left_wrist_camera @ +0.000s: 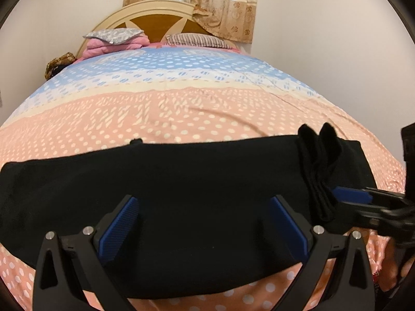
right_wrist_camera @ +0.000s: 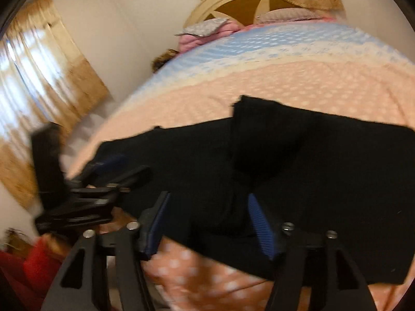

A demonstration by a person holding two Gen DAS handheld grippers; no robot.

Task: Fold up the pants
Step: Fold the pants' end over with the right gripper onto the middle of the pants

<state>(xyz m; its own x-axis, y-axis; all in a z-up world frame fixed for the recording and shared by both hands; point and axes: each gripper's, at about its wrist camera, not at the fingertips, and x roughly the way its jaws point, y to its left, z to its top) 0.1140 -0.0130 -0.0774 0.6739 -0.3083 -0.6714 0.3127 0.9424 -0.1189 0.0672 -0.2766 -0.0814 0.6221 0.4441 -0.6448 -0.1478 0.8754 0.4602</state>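
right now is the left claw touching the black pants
Cannot tell. In the left wrist view the left claw stands open over the black pants, blue pads clear of any fold, but black fingers against black cloth hide any gap or contact.

The left gripper (left_wrist_camera: 205,217) is held with its jaws spread wide at the lower centre of its view. The right gripper (right_wrist_camera: 207,217) is likewise seen parted, nothing clamped.
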